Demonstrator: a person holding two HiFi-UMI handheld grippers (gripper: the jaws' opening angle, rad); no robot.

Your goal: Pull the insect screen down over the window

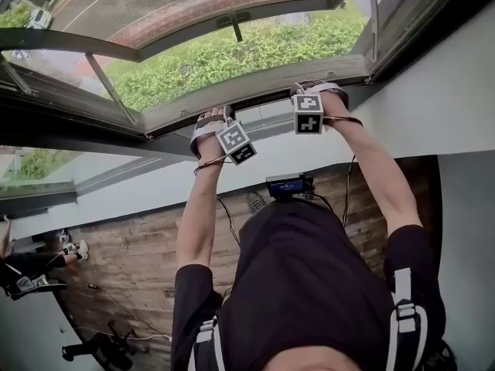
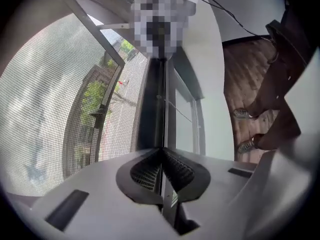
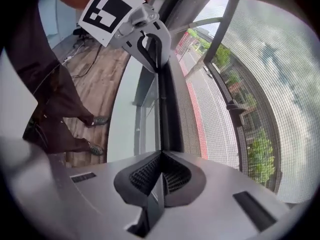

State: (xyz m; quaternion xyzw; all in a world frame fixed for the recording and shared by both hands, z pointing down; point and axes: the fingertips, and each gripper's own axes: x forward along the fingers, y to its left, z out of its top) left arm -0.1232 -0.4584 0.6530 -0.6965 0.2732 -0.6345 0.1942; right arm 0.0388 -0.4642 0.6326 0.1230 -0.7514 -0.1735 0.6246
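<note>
The insect screen's grey mesh point(image 2: 45, 99) covers the window opening, and its dark bottom bar point(image 2: 152, 104) runs along just above the sill. My left gripper point(image 2: 161, 151) is shut on a thin lip of that bar. My right gripper point(image 3: 161, 155) is shut on the same bar point(image 3: 167, 104) further along, with the mesh point(image 3: 260, 84) to its right. In the head view both grippers, the left point(image 1: 219, 114) and the right point(image 1: 309, 91), sit side by side on the bar point(image 1: 263, 99). The left gripper point(image 3: 150, 49) also shows at the top of the right gripper view.
Beyond the mesh an open window sash point(image 1: 116, 49) tilts outward over a green hedge point(image 1: 255, 52). Below the window are a white wall point(image 1: 433, 91) and a wood floor point(image 1: 131, 253) with cables. A seated person point(image 1: 23, 273) is at the far left.
</note>
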